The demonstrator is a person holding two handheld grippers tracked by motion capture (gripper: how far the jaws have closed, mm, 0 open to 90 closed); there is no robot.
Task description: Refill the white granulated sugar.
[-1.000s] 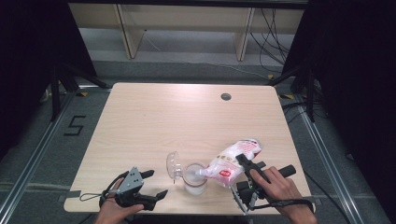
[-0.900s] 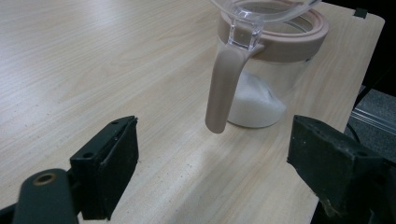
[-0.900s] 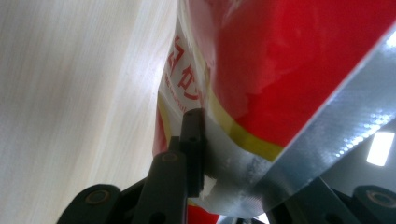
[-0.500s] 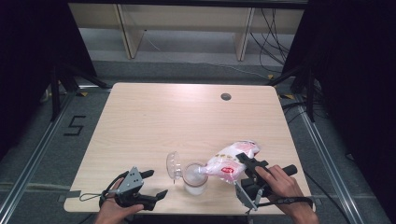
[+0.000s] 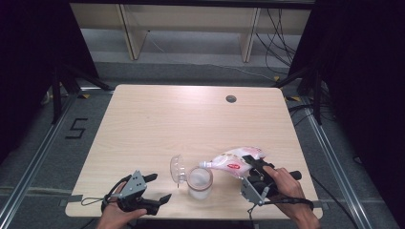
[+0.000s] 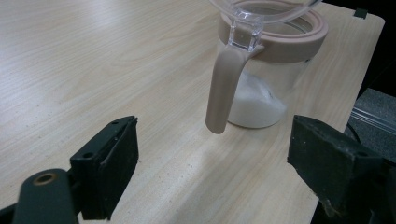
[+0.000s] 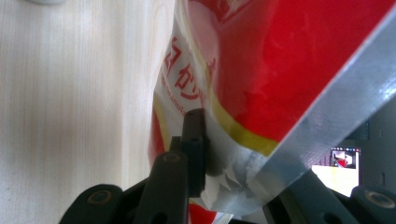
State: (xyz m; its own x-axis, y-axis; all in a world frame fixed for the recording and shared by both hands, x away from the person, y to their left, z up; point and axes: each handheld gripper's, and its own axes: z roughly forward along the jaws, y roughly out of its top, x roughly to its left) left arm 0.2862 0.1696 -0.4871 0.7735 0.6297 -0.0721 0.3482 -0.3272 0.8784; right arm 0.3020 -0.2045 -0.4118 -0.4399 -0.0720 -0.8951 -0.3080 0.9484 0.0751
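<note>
A clear jar [image 5: 199, 182] with a pinkish rim stands near the table's front edge, white powder in its bottom [image 6: 254, 105]. Its clear lid [image 5: 177, 169] hangs open to the left, and a tan latch strap [image 6: 224, 88] dangles from it. My right gripper [image 5: 252, 168] is shut on a red and white pouch [image 5: 232, 162], tipped with its spout end over the jar's mouth. In the right gripper view the pouch [image 7: 280, 70] sits pinched between the jaws. My left gripper [image 5: 155, 188] rests open on the table left of the jar, nothing between its fingers [image 6: 109, 163].
The wooden table [image 5: 191, 124] has a small round hole [image 5: 231, 98] near its far right. Black frame legs and cables stand around the table. The jar sits close to the front edge.
The pouch in my right gripper has shifted slightly left and lower, its spout now over the jar's mouth. The left gripper has stayed still.
</note>
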